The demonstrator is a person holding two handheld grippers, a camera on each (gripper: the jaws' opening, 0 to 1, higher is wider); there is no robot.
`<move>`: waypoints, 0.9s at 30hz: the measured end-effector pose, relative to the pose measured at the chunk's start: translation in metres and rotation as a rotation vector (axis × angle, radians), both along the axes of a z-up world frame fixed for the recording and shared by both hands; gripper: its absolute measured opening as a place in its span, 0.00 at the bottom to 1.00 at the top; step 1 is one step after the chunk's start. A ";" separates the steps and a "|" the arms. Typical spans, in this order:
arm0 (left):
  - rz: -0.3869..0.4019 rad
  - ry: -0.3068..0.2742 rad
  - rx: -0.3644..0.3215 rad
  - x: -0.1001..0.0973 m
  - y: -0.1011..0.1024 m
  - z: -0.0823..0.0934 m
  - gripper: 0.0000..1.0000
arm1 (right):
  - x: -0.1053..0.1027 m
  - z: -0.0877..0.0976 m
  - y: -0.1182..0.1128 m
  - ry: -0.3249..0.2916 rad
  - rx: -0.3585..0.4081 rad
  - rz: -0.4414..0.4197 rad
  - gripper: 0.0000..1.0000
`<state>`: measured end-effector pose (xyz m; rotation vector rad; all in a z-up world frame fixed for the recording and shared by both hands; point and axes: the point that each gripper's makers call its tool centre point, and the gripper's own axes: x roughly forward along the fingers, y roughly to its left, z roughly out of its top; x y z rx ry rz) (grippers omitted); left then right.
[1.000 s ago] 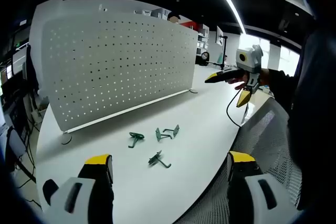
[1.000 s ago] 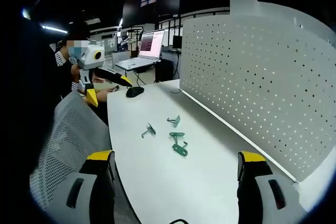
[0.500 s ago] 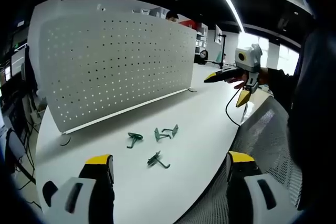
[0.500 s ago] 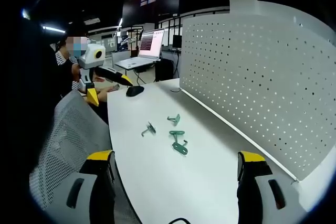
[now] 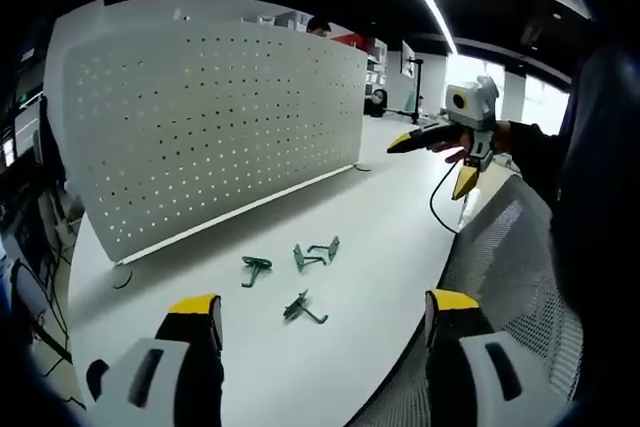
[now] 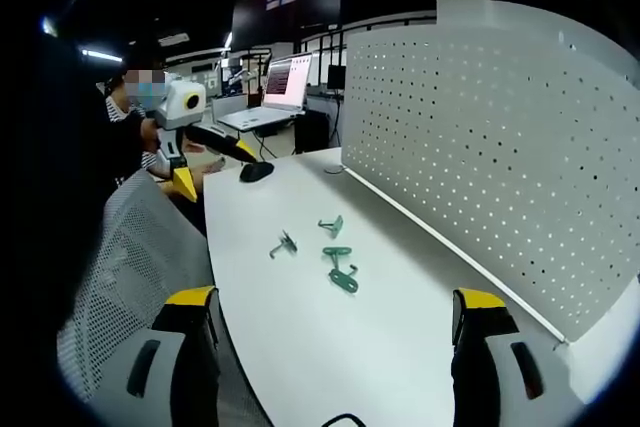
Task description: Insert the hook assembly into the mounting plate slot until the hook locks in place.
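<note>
- White worktop (image 5: 380, 247) runs along an upright perforated panel (image 5: 210, 117) in an office.
- Left tongs (image 5: 312, 347) and right tongs (image 6: 335, 347) both hang wide apart above the near edge, holding nothing.
- Green hooks (image 5: 300, 267) lie loose mid-worktop, well short of the panel.
- Risk, as I judge it: a hook this small could slip or enter a hole crooked and fail to lock.
- No containers in sight.
</note>
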<state>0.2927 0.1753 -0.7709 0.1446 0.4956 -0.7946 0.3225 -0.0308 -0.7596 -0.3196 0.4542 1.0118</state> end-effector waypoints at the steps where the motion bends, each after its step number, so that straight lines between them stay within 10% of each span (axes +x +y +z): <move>1: -0.003 -0.001 0.000 0.001 0.000 0.000 0.84 | 0.000 0.000 0.000 0.001 -0.001 0.000 0.94; 27: -0.173 -0.019 0.170 0.033 -0.008 -0.035 0.38 | -0.003 -0.003 -0.002 0.014 -0.010 -0.020 0.92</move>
